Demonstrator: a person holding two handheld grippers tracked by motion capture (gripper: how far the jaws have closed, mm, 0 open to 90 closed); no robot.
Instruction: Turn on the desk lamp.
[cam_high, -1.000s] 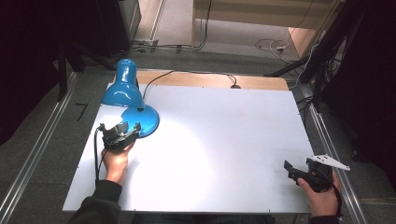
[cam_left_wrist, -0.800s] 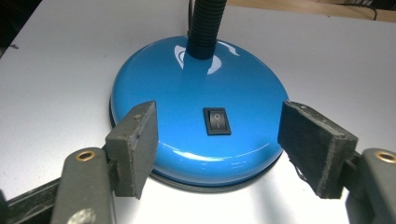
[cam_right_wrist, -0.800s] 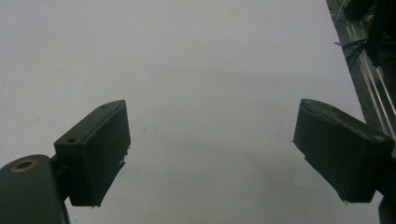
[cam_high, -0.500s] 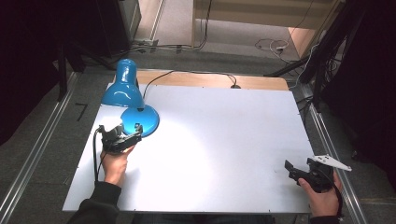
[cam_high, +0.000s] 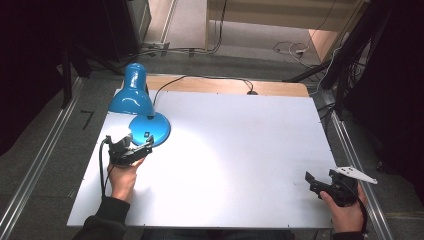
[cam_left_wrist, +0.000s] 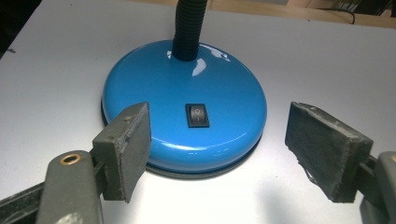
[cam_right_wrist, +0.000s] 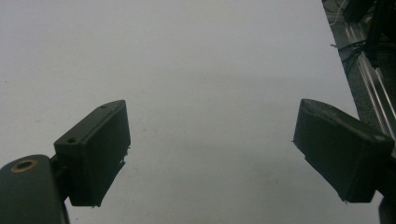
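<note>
stationed at the back-left corner of the white counter (cam_high: 240, 150): a glossy blue metal desk lamp (cam_high: 135, 97), lit and casting a bright patch, its round base (cam_left_wrist: 184, 105) carrying a small black rocker switch (cam_left_wrist: 197, 115). hovering just in front of that base, the left gripper (cam_left_wrist: 217, 149), fingers (cam_left_wrist: 126, 144) just spread wide with nothing held, which looks like backing off after working the switch or lining up on it. parked well apart at the front-right corner, the right gripper (cam_right_wrist: 215, 154), equally wide and empty; next, probably a careful nudge onto the switch, or withdrawal.
</note>
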